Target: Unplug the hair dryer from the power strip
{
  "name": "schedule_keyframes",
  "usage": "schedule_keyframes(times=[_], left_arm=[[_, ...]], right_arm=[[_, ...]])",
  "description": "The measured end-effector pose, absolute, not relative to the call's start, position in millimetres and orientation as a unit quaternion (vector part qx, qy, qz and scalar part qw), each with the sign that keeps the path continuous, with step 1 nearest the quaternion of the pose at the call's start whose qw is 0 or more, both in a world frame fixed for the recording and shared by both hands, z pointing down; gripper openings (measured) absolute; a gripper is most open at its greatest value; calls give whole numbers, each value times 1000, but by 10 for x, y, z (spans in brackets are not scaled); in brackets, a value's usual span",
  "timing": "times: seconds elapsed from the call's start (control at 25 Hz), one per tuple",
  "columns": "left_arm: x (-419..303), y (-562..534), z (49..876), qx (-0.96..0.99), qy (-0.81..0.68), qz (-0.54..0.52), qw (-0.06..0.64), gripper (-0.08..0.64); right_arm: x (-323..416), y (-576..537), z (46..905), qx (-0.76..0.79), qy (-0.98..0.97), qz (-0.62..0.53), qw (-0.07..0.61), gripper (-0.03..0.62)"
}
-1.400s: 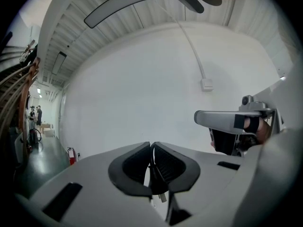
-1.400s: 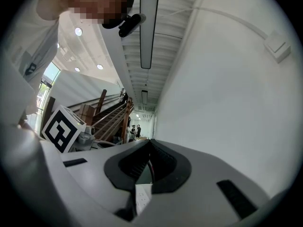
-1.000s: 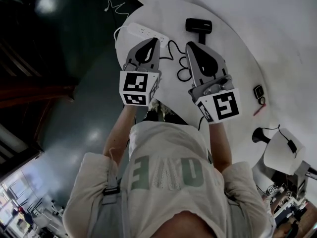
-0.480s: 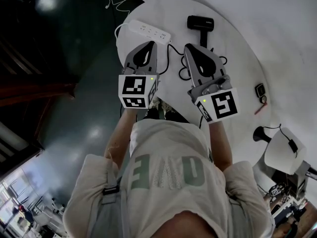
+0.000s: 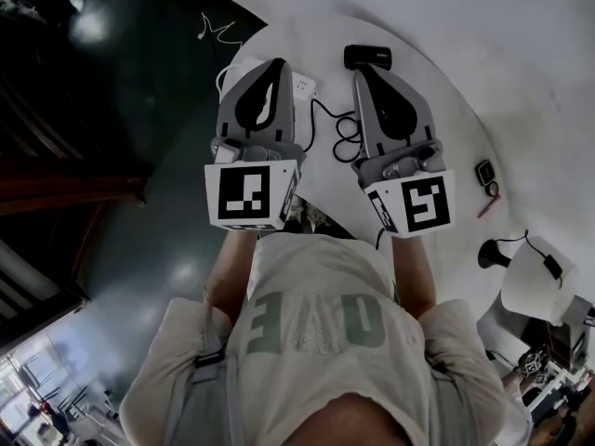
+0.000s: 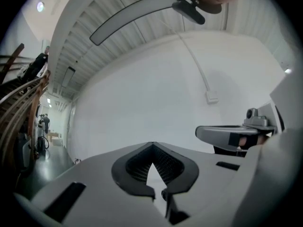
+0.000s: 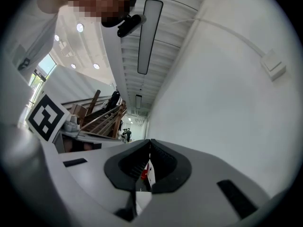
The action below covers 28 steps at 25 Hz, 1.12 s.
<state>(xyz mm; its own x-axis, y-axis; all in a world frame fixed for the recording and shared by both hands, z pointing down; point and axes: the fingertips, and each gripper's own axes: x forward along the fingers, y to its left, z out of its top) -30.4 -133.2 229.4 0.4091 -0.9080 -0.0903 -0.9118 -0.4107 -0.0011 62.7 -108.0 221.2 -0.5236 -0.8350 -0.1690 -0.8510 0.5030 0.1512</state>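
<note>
Dryer [image 5: 369, 57] lay upper centre; left tool [image 5: 275, 63], right tool [image 5: 362, 69] clenched, empty; likely needed strip [image 5: 304, 85] pinned, plug pulled straight.

A small dark gadget [image 5: 484, 170] and red pen [image 5: 490, 204] (just beside it) lie on the white table [image 5: 456, 147].

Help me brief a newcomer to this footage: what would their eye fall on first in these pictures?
Two grey grippers fill the head view: the left gripper and the right gripper, both shut and empty, side by side above a round white table. Beyond them lie a black hair dryer near the far edge and a white power strip, half hidden behind the left gripper, a black cord coiled between the grippers.
</note>
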Motion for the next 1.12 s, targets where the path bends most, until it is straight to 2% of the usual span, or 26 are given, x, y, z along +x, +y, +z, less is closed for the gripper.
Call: schedule_keyframes(times=[0.28, 1.12], left_arm=[[-228, -1096, 1969, -838, 536, 57, 89, 12], [-154, -1010, 1919, -843, 527, 64, 88, 12]], right_arm=[[631, -892, 2181, -500, 858, 111, 34, 12], [626, -828, 2080, -504, 853, 129, 32, 12]])
